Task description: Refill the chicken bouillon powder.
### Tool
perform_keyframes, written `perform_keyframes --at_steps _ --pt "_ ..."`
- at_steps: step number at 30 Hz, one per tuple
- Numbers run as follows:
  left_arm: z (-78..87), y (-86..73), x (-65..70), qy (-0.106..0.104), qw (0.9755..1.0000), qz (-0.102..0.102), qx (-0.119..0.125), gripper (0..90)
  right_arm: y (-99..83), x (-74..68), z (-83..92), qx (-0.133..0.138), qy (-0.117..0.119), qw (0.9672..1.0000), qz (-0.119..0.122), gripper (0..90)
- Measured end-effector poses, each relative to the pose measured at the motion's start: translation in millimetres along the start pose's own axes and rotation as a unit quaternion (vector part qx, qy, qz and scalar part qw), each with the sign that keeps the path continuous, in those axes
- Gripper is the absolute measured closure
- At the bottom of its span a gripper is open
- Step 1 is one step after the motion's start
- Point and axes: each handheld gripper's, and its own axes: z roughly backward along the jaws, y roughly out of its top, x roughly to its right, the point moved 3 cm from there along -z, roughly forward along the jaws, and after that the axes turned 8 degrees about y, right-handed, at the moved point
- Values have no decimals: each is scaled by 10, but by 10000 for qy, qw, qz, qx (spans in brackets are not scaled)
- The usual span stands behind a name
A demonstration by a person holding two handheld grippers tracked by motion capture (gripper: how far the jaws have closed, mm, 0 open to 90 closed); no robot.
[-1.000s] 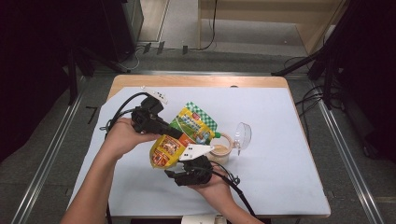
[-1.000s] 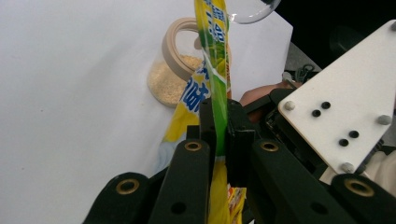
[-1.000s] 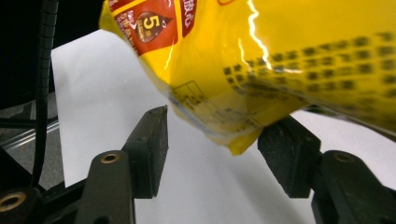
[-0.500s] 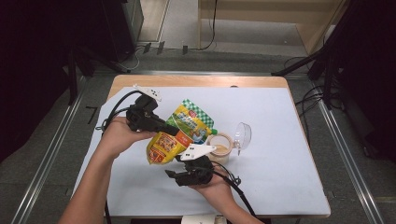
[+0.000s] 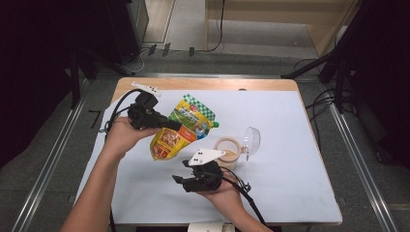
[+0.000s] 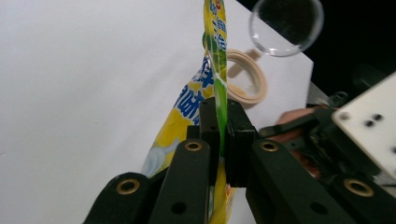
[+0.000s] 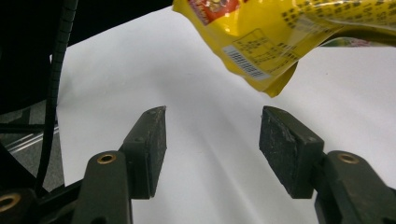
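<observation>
The yellow snack pouch [image 5: 181, 126] hangs tilted above the white table cover [image 5: 290, 145], left of centre, its edge pinched between the closed jaws of the left gripper [image 6: 223, 140]. Just right of it stands a small open jar [image 5: 228, 151] with its clear lid [image 5: 251, 140] hinged back. The right gripper [image 7: 212, 140] hovers near the front edge, jaws wide apart and empty. Broad bare cover lies to the right and at the back. Since half a second ago the pouch has swung left and higher, away from the jar
</observation>
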Motion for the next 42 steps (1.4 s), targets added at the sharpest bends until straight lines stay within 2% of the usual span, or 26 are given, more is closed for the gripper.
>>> perform_keyframes --at_steps 4,14,19,22,25,34,42 --pt "-86 16 -88 94 9999 -5 66 891 -11 7 11 4 -18 10000 -18 424" --pt "-287 17 -249 318 9986 48 430 891 -27 34 66 48 -97 9999 -50 426" --pt "-371 -21 -296 377 9989 116 245 891 -23 42 90 75 -116 9999 -74 427" --pt "-365 -40 -313 299 9989 192 319 892 -15 43 96 89 -117 9999 -73 429" --pt "-336 -66 -338 315 9986 235 358 892 -9 43 104 81 -106 9999 -63 430" --pt "-228 -170 -353 282 9988 227 331 883 23 38 159 106 -47 9999 -91 438" --pt "-115 -297 -416 272 9981 391 401 878 54 16 220 36 59 9999 -122 438"
